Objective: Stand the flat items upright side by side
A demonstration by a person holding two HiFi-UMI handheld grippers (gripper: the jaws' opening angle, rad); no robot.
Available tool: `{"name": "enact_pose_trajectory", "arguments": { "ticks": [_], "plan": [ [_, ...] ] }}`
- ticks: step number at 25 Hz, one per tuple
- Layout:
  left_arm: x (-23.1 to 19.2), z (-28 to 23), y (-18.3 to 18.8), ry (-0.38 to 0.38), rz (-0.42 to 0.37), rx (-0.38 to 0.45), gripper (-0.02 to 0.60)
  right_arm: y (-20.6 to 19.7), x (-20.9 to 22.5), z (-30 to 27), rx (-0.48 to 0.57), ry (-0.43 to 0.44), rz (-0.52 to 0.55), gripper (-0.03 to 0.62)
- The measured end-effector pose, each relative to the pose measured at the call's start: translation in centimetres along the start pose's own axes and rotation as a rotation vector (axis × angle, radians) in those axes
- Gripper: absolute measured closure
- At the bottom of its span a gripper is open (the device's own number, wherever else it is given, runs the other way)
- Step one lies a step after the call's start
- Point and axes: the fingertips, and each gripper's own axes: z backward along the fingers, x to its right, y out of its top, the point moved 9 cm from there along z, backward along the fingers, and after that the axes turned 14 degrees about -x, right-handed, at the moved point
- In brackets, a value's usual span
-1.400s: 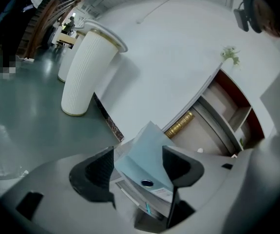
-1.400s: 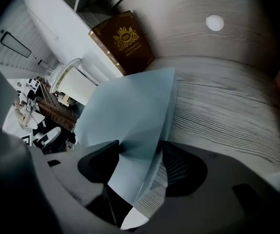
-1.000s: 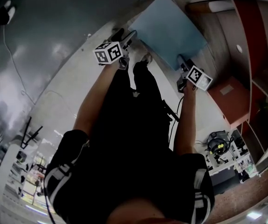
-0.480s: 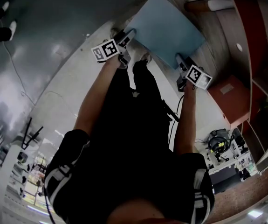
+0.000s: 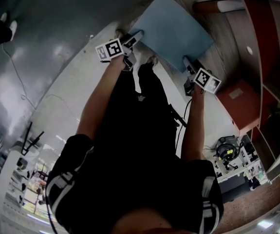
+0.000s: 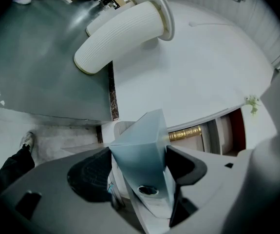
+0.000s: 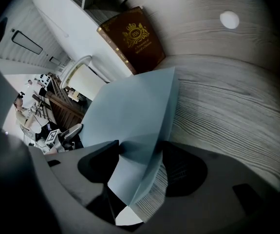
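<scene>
The left gripper (image 5: pixel 134 37) has just been opening its jaws. They stand wide, with a corner of the blue book (image 5: pixel 171 28) between them, not pressed, as I judge. The right gripper (image 5: pixel 188 65) is clamped on the book's near edge and carries it before the wooden shelf (image 7: pixel 227 106). It is better to turn the book upright slowly. There is free room beside the brown book (image 7: pixel 130 35); mind the shelf edge.

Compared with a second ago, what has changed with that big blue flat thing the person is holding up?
The left tool rolled at the wrist and edged slightly up the picture. Its jaws have just been opening, with the blue folder between them. The right tool kept its grip on the folder's near edge and stayed put. The folder itself barely shifted.
</scene>
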Motion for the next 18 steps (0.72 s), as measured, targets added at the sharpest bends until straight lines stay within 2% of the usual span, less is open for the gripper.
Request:
{"name": "enact_pose_trajectory", "arguments": {
  "ticks": [10, 18],
  "plan": [
    [0.6, 1.7, -0.9, 0.021, 0.016, 0.035, 0.230, 0.2, -0.1, -0.1, -0.005, 0.026, 0.017, 0.296],
    [3.8, 3.3, -0.6, 0.049, -0.078, 0.101, 0.245, 0.2, -0.2, -0.2, 0.016, 0.078, -0.001, 0.283]
  ]
}}
